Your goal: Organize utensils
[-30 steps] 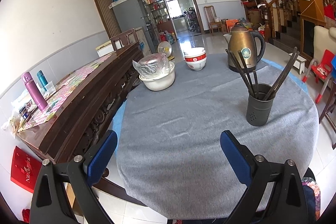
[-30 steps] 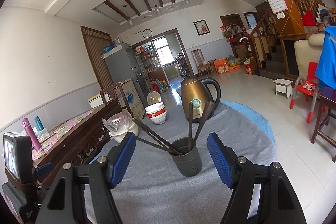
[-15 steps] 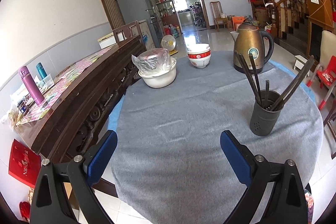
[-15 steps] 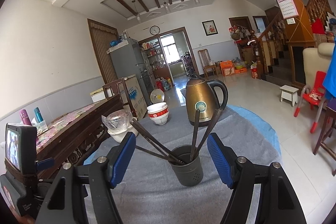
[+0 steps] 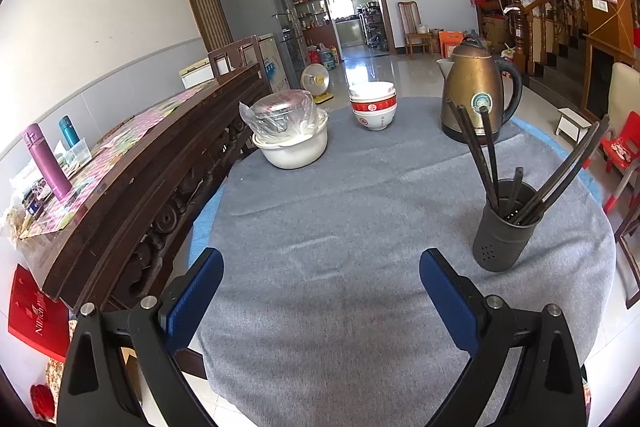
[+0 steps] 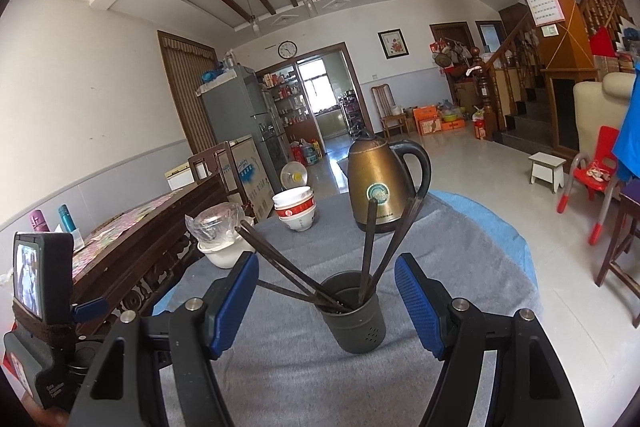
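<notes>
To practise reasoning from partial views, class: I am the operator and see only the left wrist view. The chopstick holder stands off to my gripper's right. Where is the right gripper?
Observer: The right gripper is open and faces the dark holder, which shows framed between its blue pads, untouched.
Operator: Is anything in its way?
Observer: The chopsticks fan out of the holder; in that view the left-leaning ones reach past the gripper's left pad.
Operator: Anything else I miss?
Observer: A small lit screen is mounted on a rig at that view's left edge.
</notes>
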{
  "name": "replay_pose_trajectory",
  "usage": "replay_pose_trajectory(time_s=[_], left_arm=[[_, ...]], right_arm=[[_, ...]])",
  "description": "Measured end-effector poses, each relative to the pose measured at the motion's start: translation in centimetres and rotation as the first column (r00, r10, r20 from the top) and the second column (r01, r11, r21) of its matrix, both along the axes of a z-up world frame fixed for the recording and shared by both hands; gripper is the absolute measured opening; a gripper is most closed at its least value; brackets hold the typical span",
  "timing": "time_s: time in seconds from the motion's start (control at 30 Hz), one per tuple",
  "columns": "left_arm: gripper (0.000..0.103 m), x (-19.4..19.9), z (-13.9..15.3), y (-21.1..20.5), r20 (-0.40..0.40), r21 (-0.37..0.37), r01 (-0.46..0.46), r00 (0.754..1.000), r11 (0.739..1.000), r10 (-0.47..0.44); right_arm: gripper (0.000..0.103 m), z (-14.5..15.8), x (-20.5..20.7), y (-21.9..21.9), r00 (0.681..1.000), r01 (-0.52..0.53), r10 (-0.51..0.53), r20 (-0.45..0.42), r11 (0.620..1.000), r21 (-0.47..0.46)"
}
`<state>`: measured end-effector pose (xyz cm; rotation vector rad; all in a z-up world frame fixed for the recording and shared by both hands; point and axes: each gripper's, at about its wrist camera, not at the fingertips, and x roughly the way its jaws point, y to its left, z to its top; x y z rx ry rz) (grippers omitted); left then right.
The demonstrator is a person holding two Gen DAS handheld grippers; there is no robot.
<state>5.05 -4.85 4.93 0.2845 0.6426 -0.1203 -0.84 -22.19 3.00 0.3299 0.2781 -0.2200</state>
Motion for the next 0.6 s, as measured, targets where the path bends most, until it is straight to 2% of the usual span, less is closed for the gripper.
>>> replay_pose_trajectory(time_s=[0.6], left_arm=[[0.098,2.2,-0.6,1.6,-0.019,-0.092,0.014,1.0,0.996,-0.015]], right_arm=[[0.074,0.5,1.3,2.0,0.997,0.052,-0.056,-0.053,0.996,-0.066]])
